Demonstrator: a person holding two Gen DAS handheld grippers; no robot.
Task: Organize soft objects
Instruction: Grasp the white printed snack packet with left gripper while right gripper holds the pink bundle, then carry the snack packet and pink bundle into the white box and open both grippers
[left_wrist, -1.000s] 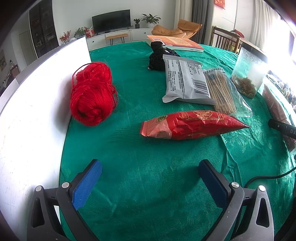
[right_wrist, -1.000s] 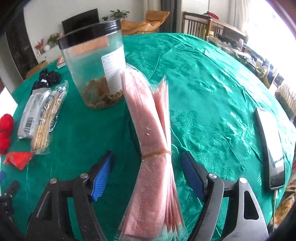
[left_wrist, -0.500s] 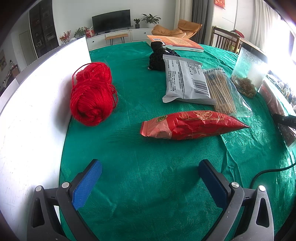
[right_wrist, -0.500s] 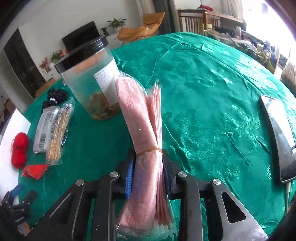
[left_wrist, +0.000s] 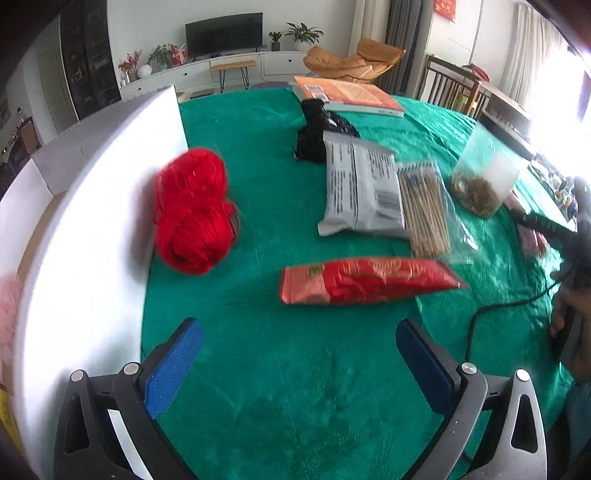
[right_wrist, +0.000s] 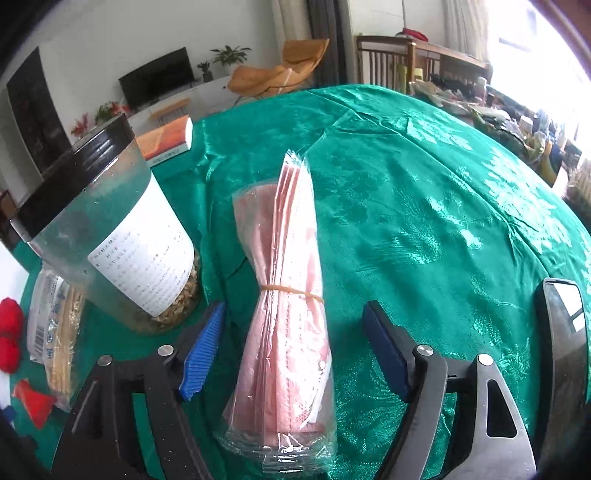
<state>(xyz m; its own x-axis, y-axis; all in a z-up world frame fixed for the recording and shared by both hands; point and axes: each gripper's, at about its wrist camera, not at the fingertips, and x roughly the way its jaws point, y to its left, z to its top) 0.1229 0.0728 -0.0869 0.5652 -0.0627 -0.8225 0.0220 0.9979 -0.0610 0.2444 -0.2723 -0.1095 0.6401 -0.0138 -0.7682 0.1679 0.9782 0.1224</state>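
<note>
The right claw (right_wrist: 293, 349) stands with its jaws wide apart, having just opened again, and the pink bundle (right_wrist: 284, 321) lies between them on the green desk (right_wrist: 424, 229) without either blue pad pressing on it. The bundle is a stack of pink sheets in clear wrap, bound at the middle by a thin rubber band (right_wrist: 291, 290), its far end fanning upward. The claw tilts down over it from the near side.

Just left of the bundle stands a clear jar (right_wrist: 110, 240) with a black lid and a white label of small print, too fine to read. Beyond the jar an orange book (right_wrist: 168, 142) lies flat. At the right edge a dark phone (right_wrist: 565, 332) rests on the cloth.

The left claw (left_wrist: 299, 365) is also spread open and holds nothing, angled down over bare cloth. Ahead of it lie a red snack packet (left_wrist: 365, 280), blurred so its lettering cannot be made out, a grey packet (left_wrist: 360, 188) with printed text and a barcode that is likewise unreadable, and a clear bag of sticks (left_wrist: 424, 210) beside it. A red ball of yarn (left_wrist: 194, 210) sits at the left against a white board (left_wrist: 81, 206), and a black bundle (left_wrist: 317, 133) lies farther off.
</note>
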